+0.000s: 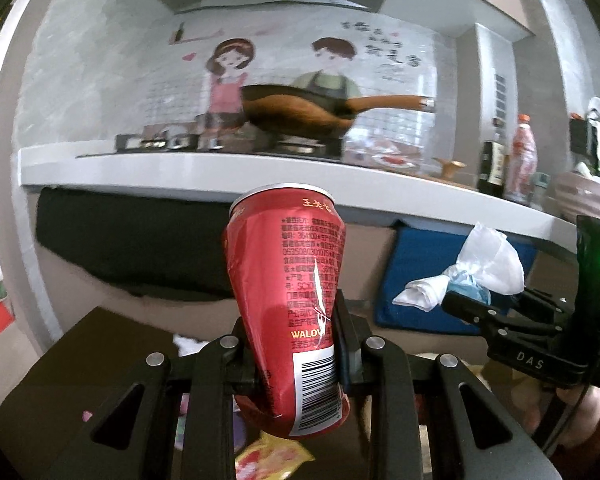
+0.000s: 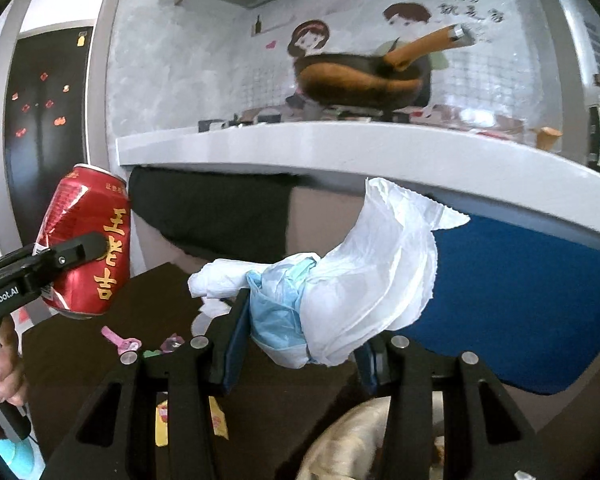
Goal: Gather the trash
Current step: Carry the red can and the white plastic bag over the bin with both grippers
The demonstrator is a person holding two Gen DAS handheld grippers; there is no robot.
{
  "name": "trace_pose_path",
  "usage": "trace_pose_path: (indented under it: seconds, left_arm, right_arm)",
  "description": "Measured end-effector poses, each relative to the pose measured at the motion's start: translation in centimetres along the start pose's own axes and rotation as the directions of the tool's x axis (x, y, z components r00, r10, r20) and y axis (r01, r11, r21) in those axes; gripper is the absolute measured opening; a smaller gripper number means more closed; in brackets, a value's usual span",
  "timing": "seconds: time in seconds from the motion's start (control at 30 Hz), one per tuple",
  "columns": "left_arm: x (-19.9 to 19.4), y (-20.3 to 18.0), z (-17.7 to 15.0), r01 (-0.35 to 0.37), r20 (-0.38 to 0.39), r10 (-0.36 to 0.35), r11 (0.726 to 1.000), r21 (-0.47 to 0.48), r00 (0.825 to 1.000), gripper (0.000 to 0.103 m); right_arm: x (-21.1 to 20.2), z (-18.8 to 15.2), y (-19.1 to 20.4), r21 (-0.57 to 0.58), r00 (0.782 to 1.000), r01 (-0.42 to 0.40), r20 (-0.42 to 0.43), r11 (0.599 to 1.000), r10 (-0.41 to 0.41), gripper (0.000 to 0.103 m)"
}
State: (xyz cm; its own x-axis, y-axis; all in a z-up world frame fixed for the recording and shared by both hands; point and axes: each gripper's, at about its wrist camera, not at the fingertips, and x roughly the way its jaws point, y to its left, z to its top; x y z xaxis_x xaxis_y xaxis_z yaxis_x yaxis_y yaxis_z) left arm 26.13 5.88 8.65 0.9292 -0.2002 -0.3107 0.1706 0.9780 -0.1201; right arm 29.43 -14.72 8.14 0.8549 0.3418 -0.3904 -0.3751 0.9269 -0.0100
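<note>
Gripping a dented red can (image 1: 286, 300) low on its thin, light, slippery wall, the left gripper (image 1: 290, 354) holds it aloft, left of the tissue wad (image 2: 340, 292); that soft, crushable wad sits pinched in the right gripper (image 2: 296, 344) above the dark table (image 2: 152, 304)

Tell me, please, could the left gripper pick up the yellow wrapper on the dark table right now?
Probably not: the left gripper is shut on a dented red can, so its jaws are full; the yellow wrapper lies below.

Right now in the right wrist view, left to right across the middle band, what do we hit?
Black fridge door with red magnets → dented red drink can shut in the left gripper → crumpled white tissue with blue mask held in the right gripper → blue cabinet panel.
</note>
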Motion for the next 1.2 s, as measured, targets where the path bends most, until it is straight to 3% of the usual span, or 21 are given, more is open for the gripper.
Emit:
trace_pose_path:
  seconds: [0.27, 0.6, 0.9, 1.2]
  left_arm:
    - [0.3, -6.9, 0.7, 0.103, 0.010, -0.104, 0.993, 0.058, 0.995, 0.027]
    - [1.5, -13.7, -0.6, 0.203, -0.032, -0.201, 0.974, 0.103, 0.979, 0.027]
    - [3.1, -16.4, -2.3, 0.254, -0.076, -0.247, 0.961, 0.112, 0.966, 0.027]
    - [5.1, -16.1, -4.2, 0.273, -0.125, -0.261, 0.958, 0.085, 0.957, 0.027]
  right_arm:
    - [-4.7, -0.4, -3.7, 0.022, 0.994, 0.097, 0.046, 0.995, -0.098, 0.043]
    - [-9.4, -2.3, -8.3, 0.077, 0.979, 0.190, 0.062, 0.979, -0.195, 0.043]
    - [-11.0, -4.5, -10.8, 0.124, 0.971, 0.224, 0.052, 0.967, -0.232, 0.043]
    - [-9.8, -6.1, -12.0, 0.155, 0.975, 0.215, 0.017, 0.964, -0.220, 0.043]
